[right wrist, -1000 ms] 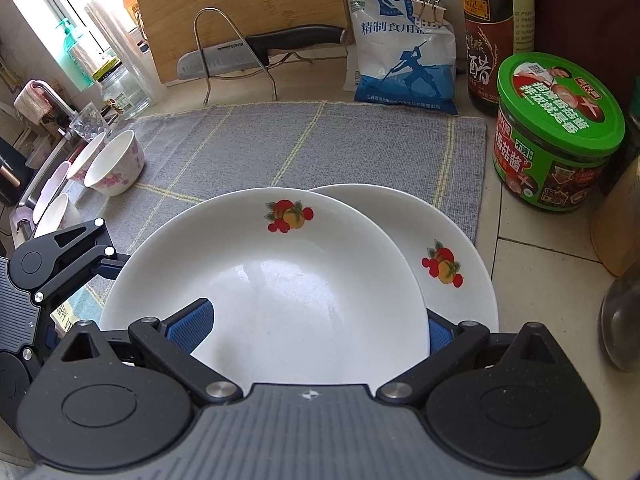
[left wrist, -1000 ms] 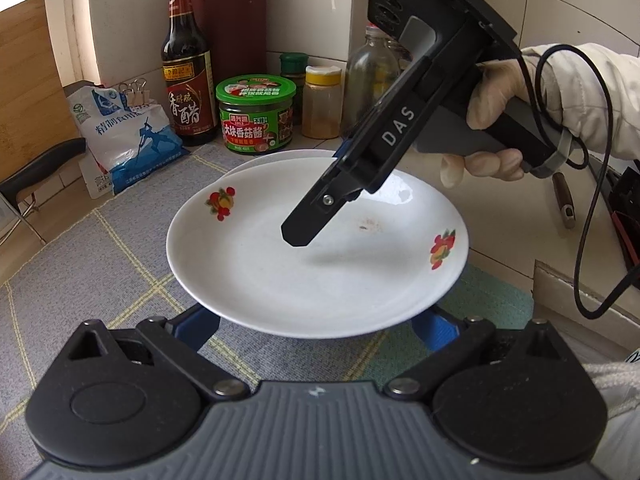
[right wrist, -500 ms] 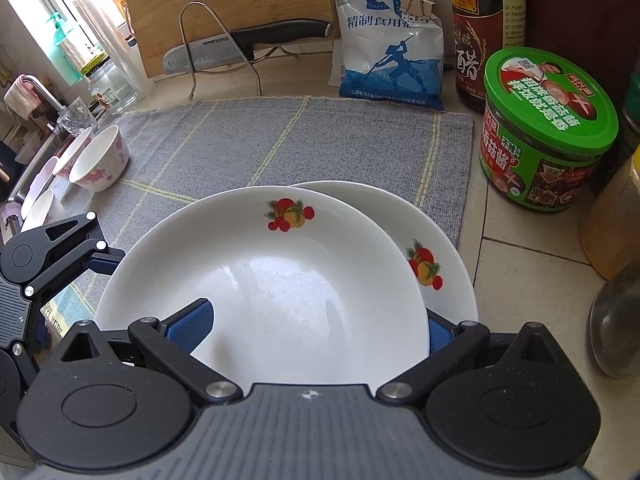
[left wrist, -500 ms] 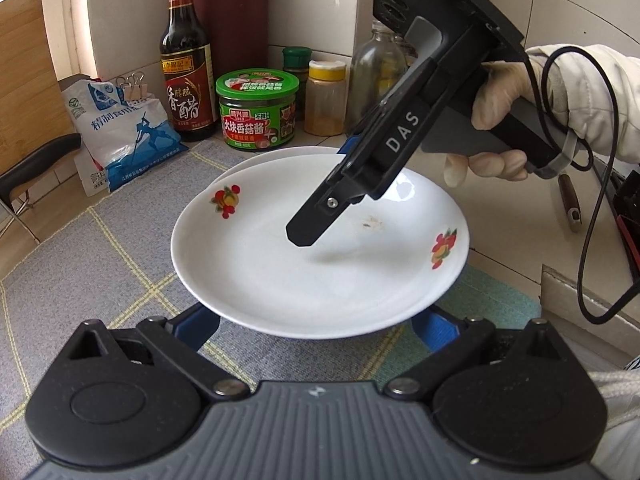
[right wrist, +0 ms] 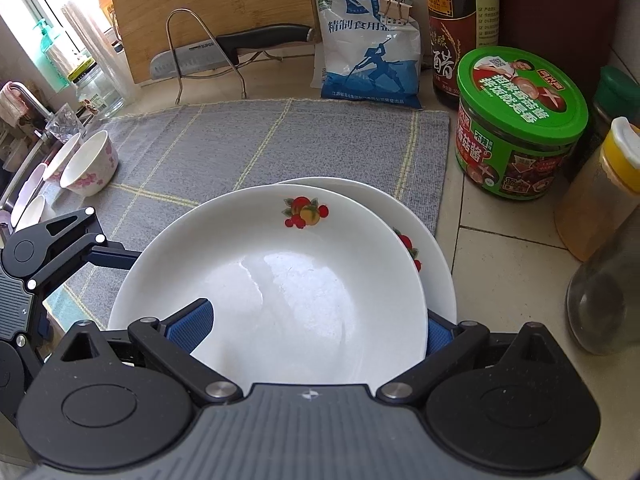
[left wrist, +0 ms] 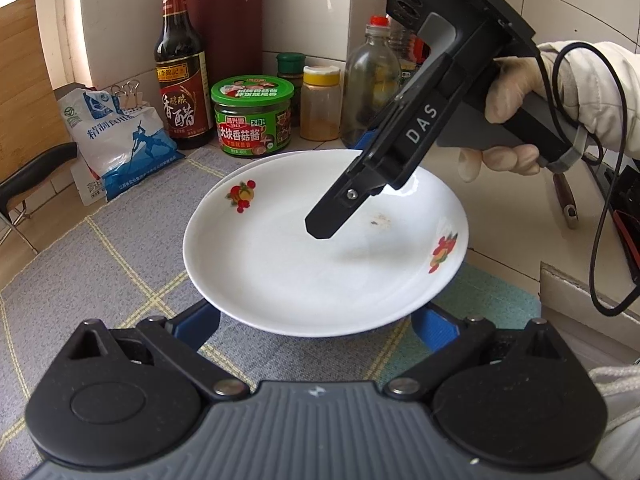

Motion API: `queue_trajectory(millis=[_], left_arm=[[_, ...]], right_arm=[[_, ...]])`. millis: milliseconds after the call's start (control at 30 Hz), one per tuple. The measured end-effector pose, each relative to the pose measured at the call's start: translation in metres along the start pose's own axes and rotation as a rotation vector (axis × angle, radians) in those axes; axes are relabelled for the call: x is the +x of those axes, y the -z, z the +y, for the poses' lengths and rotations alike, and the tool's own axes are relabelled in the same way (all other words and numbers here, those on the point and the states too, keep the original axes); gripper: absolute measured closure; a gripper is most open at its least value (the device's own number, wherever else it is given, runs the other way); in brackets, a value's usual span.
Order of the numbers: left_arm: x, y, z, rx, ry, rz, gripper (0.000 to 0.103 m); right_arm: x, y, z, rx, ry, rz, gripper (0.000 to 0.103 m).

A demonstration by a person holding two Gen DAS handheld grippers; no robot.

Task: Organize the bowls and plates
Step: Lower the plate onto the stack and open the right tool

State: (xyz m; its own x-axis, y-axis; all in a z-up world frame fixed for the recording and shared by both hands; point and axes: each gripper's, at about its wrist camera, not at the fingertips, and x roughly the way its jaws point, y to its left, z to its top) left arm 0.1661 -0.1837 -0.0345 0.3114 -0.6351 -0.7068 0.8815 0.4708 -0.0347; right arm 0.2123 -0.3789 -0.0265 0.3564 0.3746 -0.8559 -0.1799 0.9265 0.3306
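Note:
A white plate with fruit prints [left wrist: 304, 264] [right wrist: 280, 288] hangs just above a second matching plate [right wrist: 436, 256] [left wrist: 256, 162] at the mat's far right corner. My right gripper [right wrist: 316, 320] grips the top plate's near rim, one blue pad [right wrist: 192, 320] above and one [right wrist: 438, 334] below; in the left wrist view its black finger [left wrist: 336, 216] lies over the plate. My left gripper [left wrist: 316, 320] is open, its blue pads [left wrist: 200, 326] under the plate's rim on either side. Several small bowls [right wrist: 90, 164] sit at the far left.
A grey checked mat [right wrist: 260, 140] covers the counter. A green-lidded jar [right wrist: 516, 124], vinegar bottle [left wrist: 182, 68], salt bag [right wrist: 368, 56], spice jars [left wrist: 320, 102] and glass bottle [left wrist: 370, 84] crowd the wall. A knife on a wire rack [right wrist: 224, 54] and a cutting board [right wrist: 208, 4] stand behind.
The top plate has moved toward the jars and now covers most of the lower plate. Both grippers travelled with it.

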Motion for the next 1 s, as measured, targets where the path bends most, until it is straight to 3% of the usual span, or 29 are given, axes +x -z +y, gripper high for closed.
queue_trajectory(millis=[1000], left_arm=[[0.010,0.002,0.003,0.015,0.010,-0.020,0.001]], right_arm=[[-0.028,0.017,0.011,0.037,0.085,-0.026,0.000]])
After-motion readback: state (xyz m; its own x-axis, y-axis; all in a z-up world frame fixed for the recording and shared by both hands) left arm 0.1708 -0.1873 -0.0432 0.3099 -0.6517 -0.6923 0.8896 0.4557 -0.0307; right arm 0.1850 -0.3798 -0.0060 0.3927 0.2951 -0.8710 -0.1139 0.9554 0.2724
